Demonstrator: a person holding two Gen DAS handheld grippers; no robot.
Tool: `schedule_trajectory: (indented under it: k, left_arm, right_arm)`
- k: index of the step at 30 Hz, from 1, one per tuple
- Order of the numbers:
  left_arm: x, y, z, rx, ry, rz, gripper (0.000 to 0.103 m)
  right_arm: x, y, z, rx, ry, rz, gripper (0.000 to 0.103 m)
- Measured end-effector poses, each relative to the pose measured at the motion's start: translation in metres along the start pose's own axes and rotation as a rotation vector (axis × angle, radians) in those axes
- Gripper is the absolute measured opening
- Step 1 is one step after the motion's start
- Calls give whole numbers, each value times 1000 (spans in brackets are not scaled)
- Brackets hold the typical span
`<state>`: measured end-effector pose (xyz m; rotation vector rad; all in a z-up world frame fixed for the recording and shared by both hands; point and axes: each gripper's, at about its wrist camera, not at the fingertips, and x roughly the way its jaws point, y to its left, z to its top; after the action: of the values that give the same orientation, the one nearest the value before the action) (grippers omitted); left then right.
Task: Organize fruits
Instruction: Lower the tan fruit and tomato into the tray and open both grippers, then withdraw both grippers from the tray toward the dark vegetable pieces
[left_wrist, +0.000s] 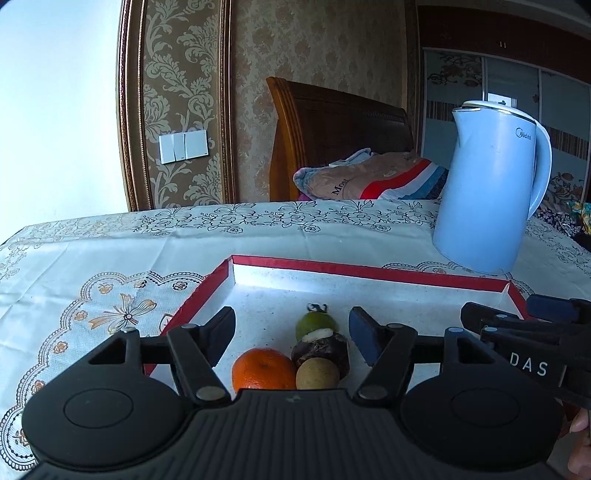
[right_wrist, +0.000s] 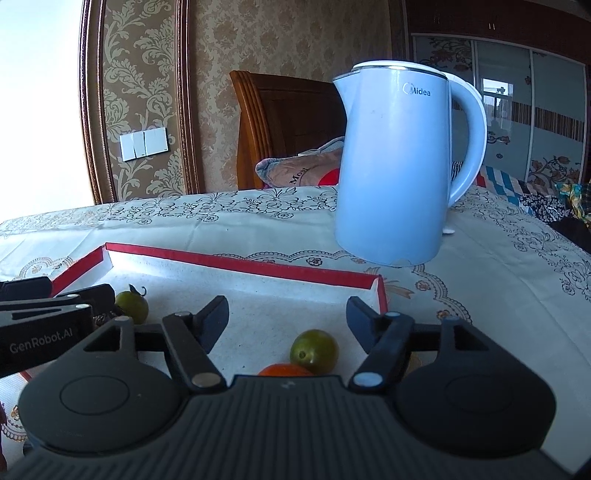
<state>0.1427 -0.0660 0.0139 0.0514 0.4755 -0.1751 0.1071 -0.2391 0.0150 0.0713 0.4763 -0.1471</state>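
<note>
A shallow red-rimmed tray (left_wrist: 365, 272) with a white floor lies on the table. In the left wrist view an orange (left_wrist: 263, 369), a dark brown bulb (left_wrist: 322, 350), a small tan fruit (left_wrist: 317, 376) and a green fruit with a stem (left_wrist: 314, 322) sit close together on it. My left gripper (left_wrist: 291, 334) hangs open over this cluster, touching none. In the right wrist view my right gripper (right_wrist: 288, 321) is open above a green fruit (right_wrist: 314, 350) and an orange-red fruit (right_wrist: 284, 370) half hidden by the gripper body. A second green fruit (right_wrist: 132, 305) lies by the left gripper's fingers (right_wrist: 92, 295).
A tall light-blue electric kettle (left_wrist: 487, 188) (right_wrist: 395, 166) stands on the patterned tablecloth (left_wrist: 110, 258) just behind the tray's far right corner. Beyond the table are a wooden headboard (left_wrist: 332, 125) and folded bedding. A fingertip (left_wrist: 580, 424) shows at the right edge.
</note>
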Motion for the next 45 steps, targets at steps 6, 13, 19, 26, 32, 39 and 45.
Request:
schedule_trajectory:
  k: [6, 13, 19, 26, 32, 39, 45]
  left_arm:
    - [0, 0, 0, 4, 2, -4, 68]
    - [-3, 0, -2, 6, -3, 1, 68]
    - [-4, 2, -3, -2, -2, 1, 68]
    - [-6, 2, -5, 10, -7, 2, 68]
    - [-8, 2, -6, 13, -8, -2, 68]
    - [-18, 8, -9, 4, -22, 8, 68]
    - [-36, 20, -19, -11, -28, 8, 68]
  right_arm:
    - [0, 0, -1, 2, 1, -1, 70]
    - [-2, 0, -2, -1, -9, -5, 81]
    - [-4, -2, -4, 10, -10, -1, 84]
    - [-6, -3, -4, 8, -18, -3, 95]
    - [-7, -3, -6, 10, -10, 2, 99]
    - [-14, -5, -10, 13, -12, 15, 100]
    - [-25, -10, -17, 28, -6, 43, 100]
